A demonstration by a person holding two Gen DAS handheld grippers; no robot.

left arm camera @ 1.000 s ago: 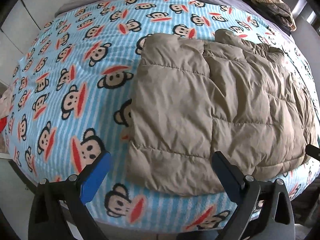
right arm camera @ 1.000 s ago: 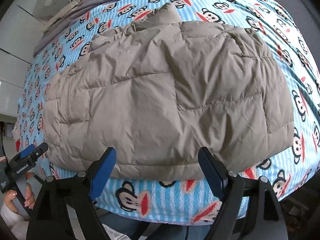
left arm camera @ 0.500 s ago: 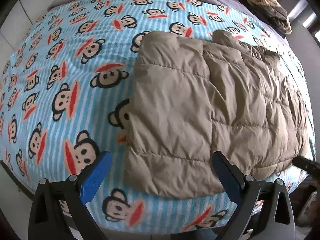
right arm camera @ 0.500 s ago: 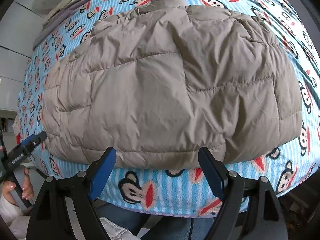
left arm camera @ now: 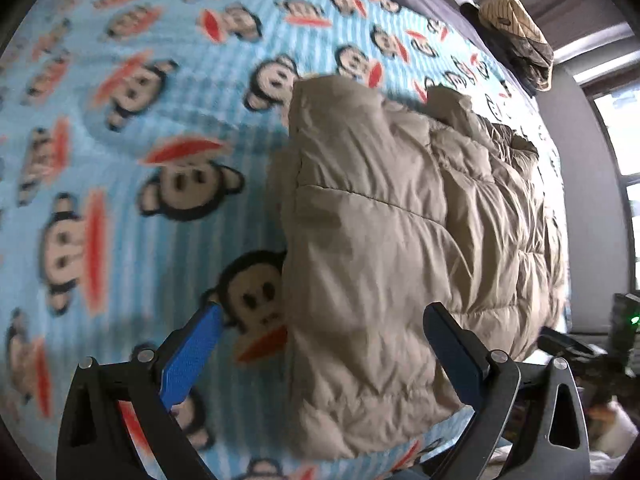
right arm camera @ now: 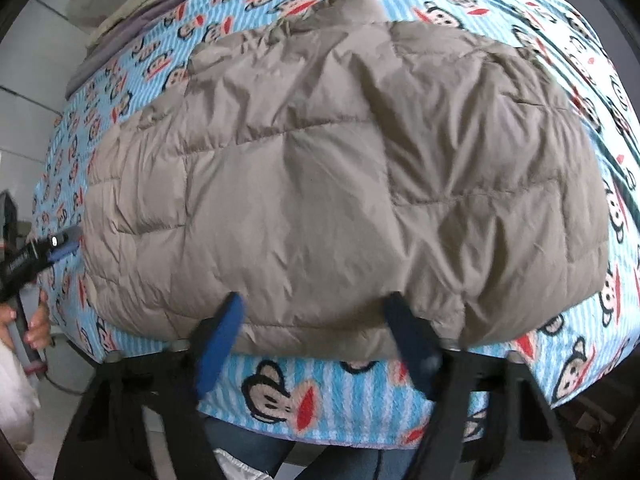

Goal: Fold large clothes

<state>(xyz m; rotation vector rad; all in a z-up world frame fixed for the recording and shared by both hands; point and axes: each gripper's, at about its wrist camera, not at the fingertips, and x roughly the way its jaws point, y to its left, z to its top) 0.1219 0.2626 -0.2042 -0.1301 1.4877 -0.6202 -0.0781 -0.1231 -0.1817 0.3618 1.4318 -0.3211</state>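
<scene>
The padded beige jacket [right arm camera: 336,184] lay flat on the bed, over a blue monkey-print blanket [left arm camera: 120,168], with its long axis running along the bed's near edge and one long border lying just inside that edge.

The right hand-held gripper [right arm camera: 316,320] stood at the near edge with its jaws spread wide and nothing between them; the jacket's near border lay straight ahead of it, and both fingertips seemed to reach that border, though blur made contact uncertain.

The left hand-held gripper [left arm camera: 320,340] was also wide open and empty. It hovered over the jacket's left end near the bed's near edge, with the blue-padded finger [left arm camera: 188,360] above bare blanket and the other finger over the jacket's near-left corner. From there the garment stretched away to the right and toward the far edge.

In my judgement each hand-held gripper was nearest its own end of the near border, so the coming move turned on pinching that border at two spots and carrying it across the short axis toward the far edge. Bare blanket showed beyond the jacket's far border and to its left, which gave room for this. A small heap of dark and striped clothing [left arm camera: 516,36] lay at the far right corner, well apart from the jacket.
</scene>
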